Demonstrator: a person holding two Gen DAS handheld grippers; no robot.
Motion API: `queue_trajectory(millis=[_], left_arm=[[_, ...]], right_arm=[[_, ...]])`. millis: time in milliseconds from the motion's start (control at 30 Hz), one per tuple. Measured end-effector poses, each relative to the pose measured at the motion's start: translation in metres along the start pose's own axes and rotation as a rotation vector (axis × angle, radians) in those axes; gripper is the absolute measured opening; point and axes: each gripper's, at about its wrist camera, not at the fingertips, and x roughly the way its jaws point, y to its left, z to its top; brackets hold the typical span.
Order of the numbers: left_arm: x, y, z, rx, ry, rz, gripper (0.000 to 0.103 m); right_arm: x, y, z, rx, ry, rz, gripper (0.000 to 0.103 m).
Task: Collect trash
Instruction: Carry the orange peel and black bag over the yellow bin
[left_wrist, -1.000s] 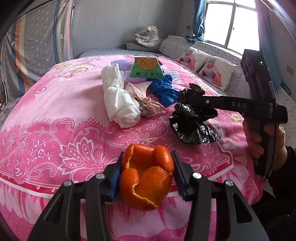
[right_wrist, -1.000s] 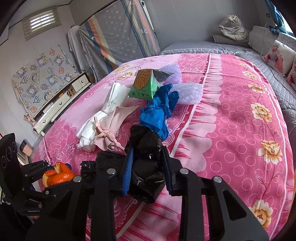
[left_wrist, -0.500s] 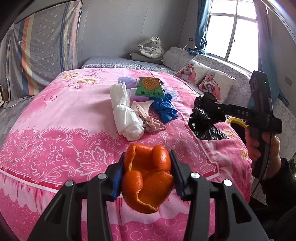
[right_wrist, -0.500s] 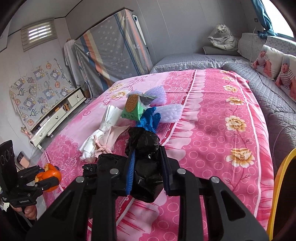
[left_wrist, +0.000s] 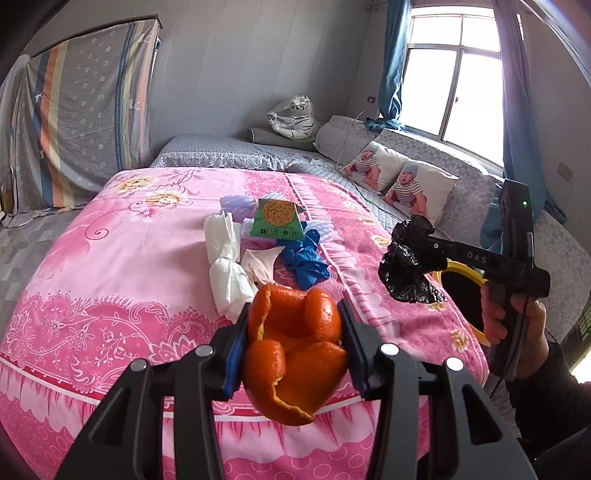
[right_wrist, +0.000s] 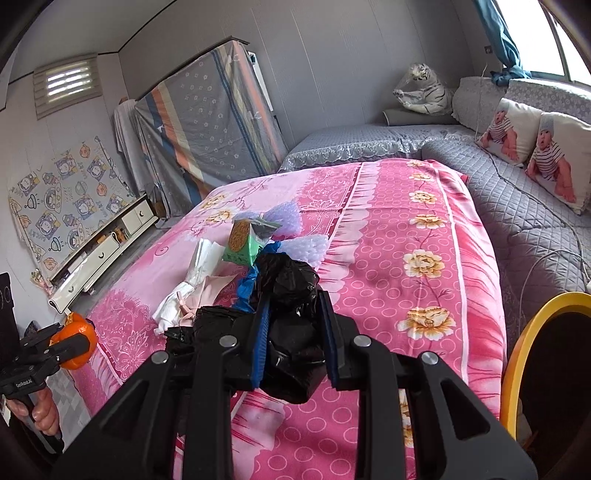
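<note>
My left gripper (left_wrist: 293, 328) is shut on an orange peel (left_wrist: 295, 354) and holds it in the air off the bed's front edge. My right gripper (right_wrist: 293, 325) is shut on a crumpled black plastic bag (right_wrist: 291, 295), held above the bed's right side; the bag also shows in the left wrist view (left_wrist: 406, 269). A yellow-rimmed bin (right_wrist: 546, 354) stands on the floor to the right of the bed. On the pink bedspread (left_wrist: 110, 266) lie white tissue (left_wrist: 225, 266), a blue glove (left_wrist: 304, 262), a green noodle packet (left_wrist: 277, 219) and a pinkish wrapper (left_wrist: 260, 260).
Purple bubble wrap (left_wrist: 236, 205) lies behind the packet. A grey sofa with baby-print pillows (left_wrist: 402, 181) runs along the window wall. A low white cabinet (right_wrist: 103, 251) stands left of the bed. The left gripper with the peel shows in the right wrist view (right_wrist: 74, 345).
Both grippers have pulled back and up from the bed with their loads. The right gripper has swung to the right, and the yellow-rimmed bin has come into view.
</note>
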Motion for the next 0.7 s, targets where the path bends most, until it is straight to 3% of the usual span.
queue_trajectory(millis=[367, 700], left_arm=[[0.0, -0.025, 0.038, 0.03, -0.031, -0.051, 0.043], [0.012, -0.076, 0.081, 0.12, -0.042, -0.137, 0.043]], right_arm=[[-0.042, -0.019, 0.013, 0.012, -0.084, -0.065, 0.024], [-0.083, -0.046, 0.025, 0.03, -0.161, -0.154, 0.024]])
